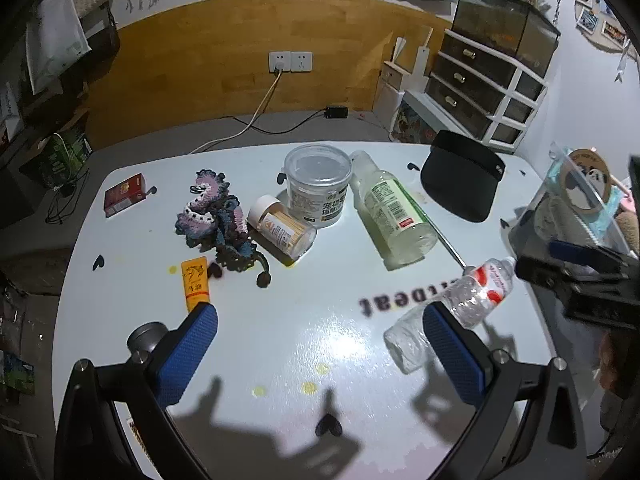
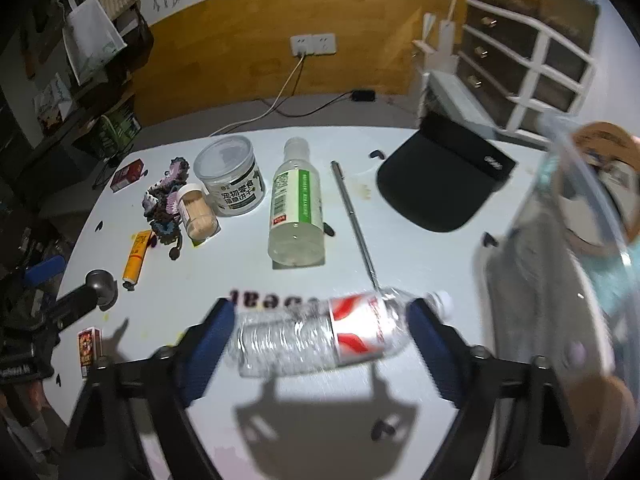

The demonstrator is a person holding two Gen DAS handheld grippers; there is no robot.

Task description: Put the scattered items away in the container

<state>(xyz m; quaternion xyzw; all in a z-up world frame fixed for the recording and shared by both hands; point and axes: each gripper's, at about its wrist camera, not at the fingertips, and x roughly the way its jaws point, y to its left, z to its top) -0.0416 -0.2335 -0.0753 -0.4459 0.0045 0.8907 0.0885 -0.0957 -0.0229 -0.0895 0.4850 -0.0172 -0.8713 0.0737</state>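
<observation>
A clear water bottle point(image 2: 320, 336) with a red and white label lies on its side on the white table point(image 2: 400, 248). It lies crosswise just beyond the fingertips of my right gripper point(image 2: 322, 320), which stands open and hovers over it. The pads do not press on it. The picture there is blurred. My left gripper point(image 1: 320, 340) is wide open over bare table, and the same water bottle point(image 1: 460, 304) lies by its right finger. The clear plastic container point(image 2: 560, 240) stands at the table's right edge with a panda tape roll point(image 1: 588, 184) and other things inside.
Scattered on the table: a green-label bottle point(image 2: 296, 208), a white tub point(image 2: 232, 180), a toothpick jar point(image 2: 198, 216), a crochet piece point(image 1: 216, 216), an orange tube point(image 1: 195, 280), a red box point(image 1: 124, 194), a metal rod point(image 2: 356, 224), a black visor point(image 2: 440, 184).
</observation>
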